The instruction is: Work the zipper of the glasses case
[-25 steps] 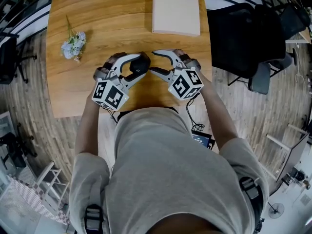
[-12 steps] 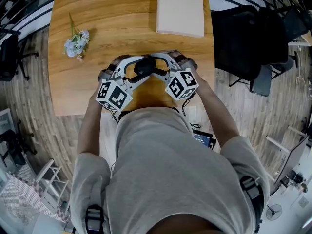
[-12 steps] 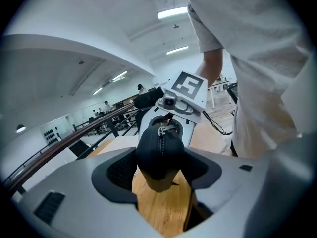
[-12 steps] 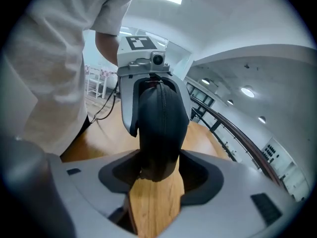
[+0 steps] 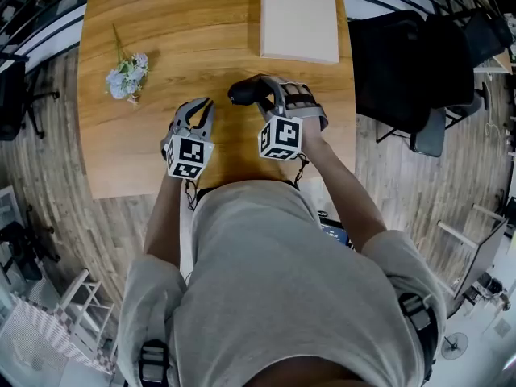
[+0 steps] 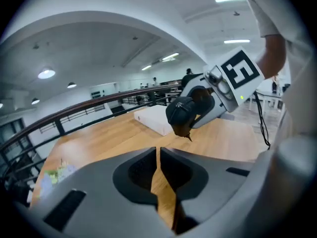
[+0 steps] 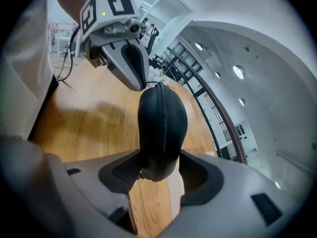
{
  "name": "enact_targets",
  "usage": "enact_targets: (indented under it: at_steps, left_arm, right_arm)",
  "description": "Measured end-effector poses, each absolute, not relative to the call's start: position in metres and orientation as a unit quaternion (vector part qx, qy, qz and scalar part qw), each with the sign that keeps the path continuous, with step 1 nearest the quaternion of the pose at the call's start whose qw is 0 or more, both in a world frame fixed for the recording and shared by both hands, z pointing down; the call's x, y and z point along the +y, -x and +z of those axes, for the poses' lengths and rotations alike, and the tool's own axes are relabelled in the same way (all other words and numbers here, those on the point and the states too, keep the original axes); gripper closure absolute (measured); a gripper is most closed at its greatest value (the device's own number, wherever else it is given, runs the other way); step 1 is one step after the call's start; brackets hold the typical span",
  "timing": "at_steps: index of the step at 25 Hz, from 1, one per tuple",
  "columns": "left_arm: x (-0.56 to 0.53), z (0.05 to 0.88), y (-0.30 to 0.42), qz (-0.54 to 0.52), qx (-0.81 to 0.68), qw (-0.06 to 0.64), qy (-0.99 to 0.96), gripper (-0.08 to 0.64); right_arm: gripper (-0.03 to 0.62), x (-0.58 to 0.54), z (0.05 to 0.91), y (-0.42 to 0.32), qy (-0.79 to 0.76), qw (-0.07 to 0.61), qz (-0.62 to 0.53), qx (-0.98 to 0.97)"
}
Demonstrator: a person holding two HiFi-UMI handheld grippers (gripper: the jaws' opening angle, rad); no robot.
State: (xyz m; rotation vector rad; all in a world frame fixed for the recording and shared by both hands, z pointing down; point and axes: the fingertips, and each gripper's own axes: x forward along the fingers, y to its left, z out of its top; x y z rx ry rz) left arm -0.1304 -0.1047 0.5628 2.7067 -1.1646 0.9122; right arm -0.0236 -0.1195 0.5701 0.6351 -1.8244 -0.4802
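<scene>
Left tongs (image 6: 157, 155) are clenched with nothing between them (their jaws have just been closing), hovering over the bench (image 5: 161, 31) just left of the right tongs (image 7: 159, 165). The right tongs are grasping one end of the black case (image 7: 162, 118), which is held up off the bench with its free end pointing toward the left tongs. The zipper (image 7: 163, 108) runs along the case's top and looks closed where visible. Farther out on the bench lie a pale flat box (image 5: 298, 18) at the far edge and flowers (image 5: 125, 75) at the left.
</scene>
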Motion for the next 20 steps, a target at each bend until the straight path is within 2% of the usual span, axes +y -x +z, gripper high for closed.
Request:
enact_targets:
  at_steps: [5,10,16,20]
  left_arm:
    - [-0.105,0.583,0.155,0.261,-0.434,0.103,-0.856,0.526]
    - [-0.101,0.603,0.164,0.244,-0.438,0.138,-0.854,0.526]
    - [-0.101,0.626,0.183,0.244,-0.444,0.184,-0.842,0.531]
    - [-0.099,0.623,0.177,0.238,-0.419,0.179,-0.858,0.531]
  right_arm:
    - [0.337,-0.138,0.601,0.027,-0.293,0.605,-0.215,-0.708]
    - [0.337,-0.152,0.629,0.028,-0.294,0.652,-0.214,-0.666]
    - [0.337,-0.153,0.642,0.041,-0.304,0.663,-0.203,-0.653]
    - [0.336,-0.143,0.646,0.044,-0.303,0.672,-0.208,-0.643]
